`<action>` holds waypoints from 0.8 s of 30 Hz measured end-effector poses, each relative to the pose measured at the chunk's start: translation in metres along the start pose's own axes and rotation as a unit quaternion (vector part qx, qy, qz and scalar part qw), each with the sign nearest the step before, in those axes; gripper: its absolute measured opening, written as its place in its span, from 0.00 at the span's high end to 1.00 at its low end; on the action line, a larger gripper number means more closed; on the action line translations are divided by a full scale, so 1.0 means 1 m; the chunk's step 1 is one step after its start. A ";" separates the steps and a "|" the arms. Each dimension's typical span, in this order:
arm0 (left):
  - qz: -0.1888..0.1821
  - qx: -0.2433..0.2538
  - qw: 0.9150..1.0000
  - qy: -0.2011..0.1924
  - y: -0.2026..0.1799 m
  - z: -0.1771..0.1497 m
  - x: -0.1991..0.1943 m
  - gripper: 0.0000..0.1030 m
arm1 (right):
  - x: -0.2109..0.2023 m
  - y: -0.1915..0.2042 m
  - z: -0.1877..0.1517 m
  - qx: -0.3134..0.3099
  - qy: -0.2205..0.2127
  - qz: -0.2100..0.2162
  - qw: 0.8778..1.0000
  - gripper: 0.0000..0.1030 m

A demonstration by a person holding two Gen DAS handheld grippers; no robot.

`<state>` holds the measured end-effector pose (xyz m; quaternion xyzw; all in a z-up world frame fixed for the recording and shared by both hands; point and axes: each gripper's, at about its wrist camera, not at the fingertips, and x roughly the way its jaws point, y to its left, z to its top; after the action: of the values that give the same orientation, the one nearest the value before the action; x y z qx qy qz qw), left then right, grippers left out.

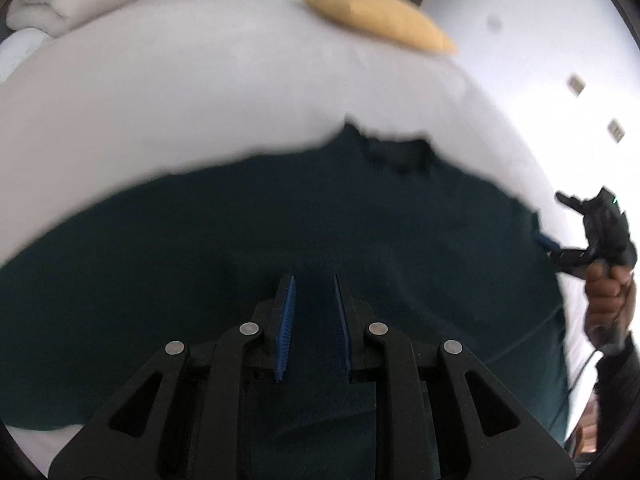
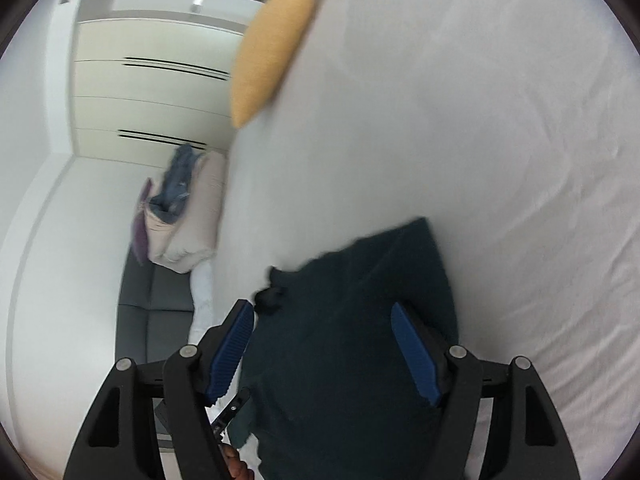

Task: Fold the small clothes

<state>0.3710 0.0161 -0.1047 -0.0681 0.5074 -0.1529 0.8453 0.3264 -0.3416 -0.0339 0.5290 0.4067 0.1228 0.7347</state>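
On bed (image 1: 200,80), garment (image 1: 280,232), collar (image 1: 396,152) seemingly headward.

Garment (image 1: 280,240) on bed (image 1: 200,100), cushion (image 1: 372,16) behind.

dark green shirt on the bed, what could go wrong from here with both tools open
1. The dark green knit shirt lies flat on the white bed sheet; the left tool, narrowly open over mid-cloth, might pinch sheet too.
2. The right tool is wide open; closing there could bunch the fabric.
3. Both views are blurred, so fast motion may miss the edge.
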 end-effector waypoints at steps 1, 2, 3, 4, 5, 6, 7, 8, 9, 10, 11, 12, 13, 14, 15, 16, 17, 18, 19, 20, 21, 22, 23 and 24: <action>0.002 -0.002 1.000 0.000 -0.001 -0.003 0.004 0.82 | 0.002 -0.005 -0.002 0.002 0.004 0.002 1.000 0.30; 0.000 -0.003 1.000 -0.012 -0.001 -0.005 0.004 0.82 | 0.000 -0.006 -0.005 -0.005 0.002 0.007 1.000 0.30; -0.003 -0.005 1.000 -0.013 0.001 -0.006 0.003 0.82 | -0.002 -0.006 -0.008 -0.011 0.004 0.011 1.000 0.30; -0.009 -0.009 1.000 -0.012 0.003 -0.006 0.003 0.83 | -0.003 -0.007 -0.012 -0.013 0.008 0.013 1.000 0.30; -0.014 -0.011 1.000 -0.010 0.005 -0.007 0.003 0.83 | -0.006 -0.008 -0.018 -0.015 0.012 0.016 1.000 0.30; -0.016 -0.011 1.000 -0.007 0.006 -0.008 0.003 0.83 | -0.008 -0.008 -0.022 -0.018 0.014 0.017 1.000 0.30; -0.018 -0.010 1.000 -0.004 0.007 -0.008 0.002 0.83 | -0.013 -0.009 -0.029 -0.020 0.018 0.018 0.999 0.30; -0.018 -0.008 1.000 -0.003 0.009 -0.009 0.001 0.83 | -0.016 -0.010 -0.036 -0.020 0.023 0.022 0.999 0.30; -0.019 -0.007 1.000 -0.002 0.009 -0.011 0.000 0.83 | -0.020 -0.011 -0.041 -0.020 0.028 0.026 0.999 0.30; -0.019 -0.008 1.000 -0.003 0.012 -0.013 0.000 0.83 | -0.024 -0.013 -0.048 -0.021 0.030 0.028 0.999 0.30; -0.020 -0.010 1.000 -0.004 0.013 -0.013 -0.001 0.83 | -0.030 -0.014 -0.057 -0.022 0.031 0.023 0.999 0.29; -0.022 -0.014 1.000 -0.006 0.015 -0.015 -0.002 0.83 | -0.034 -0.016 -0.064 -0.020 0.034 0.023 0.999 0.29; -0.023 -0.017 1.000 -0.007 0.015 -0.018 -0.005 0.83 | -0.038 -0.018 -0.070 -0.018 0.037 0.025 0.999 0.29; -0.024 -0.020 0.999 -0.008 0.017 -0.020 -0.007 0.83 | -0.042 -0.019 -0.077 -0.017 0.039 0.026 0.999 0.29; -0.026 -0.025 0.999 -0.009 0.018 -0.021 -0.009 0.83 | -0.044 -0.020 -0.081 -0.018 0.041 0.024 0.999 0.29; -0.030 -0.033 0.999 -0.009 0.022 -0.024 -0.016 0.82 | -0.047 -0.020 -0.087 -0.021 0.046 0.020 0.999 0.29; -0.034 -0.040 0.999 -0.010 0.024 -0.027 -0.021 0.82 | -0.048 -0.020 -0.091 -0.021 0.049 0.018 0.998 0.29; -0.040 -0.051 0.998 -0.012 0.028 -0.030 -0.029 0.82 | -0.048 -0.021 -0.093 -0.020 0.050 0.014 0.998 0.29; -0.045 -0.062 0.997 -0.017 0.034 -0.035 -0.041 0.82 | -0.050 -0.021 -0.094 -0.023 0.051 0.008 0.998 0.29; -0.052 -0.073 0.996 -0.026 0.040 -0.040 -0.053 0.82 | -0.049 -0.020 -0.096 -0.037 0.052 -0.001 0.998 0.30; -0.058 -0.086 0.994 -0.038 0.048 -0.044 -0.066 0.82 | -0.048 -0.018 -0.097 -0.045 0.051 -0.008 0.998 0.30; -0.069 -0.106 0.990 -0.058 0.062 -0.053 -0.085 0.82 | -0.048 -0.017 -0.099 -0.041 0.047 -0.015 0.998 0.30; -0.074 -0.121 0.987 -0.070 0.074 -0.060 -0.098 0.74 | -0.051 -0.015 -0.101 -0.033 0.039 -0.024 0.998 0.30; -0.078 -0.137 0.984 -0.082 0.088 -0.068 -0.111 0.67 | -0.053 -0.010 -0.104 -0.030 0.031 -0.032 0.999 0.30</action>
<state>0.2796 0.1381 -0.0679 -0.2356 0.4453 -0.1413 0.8522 0.2138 -0.3076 -0.0291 0.4895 0.4425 0.1277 0.7405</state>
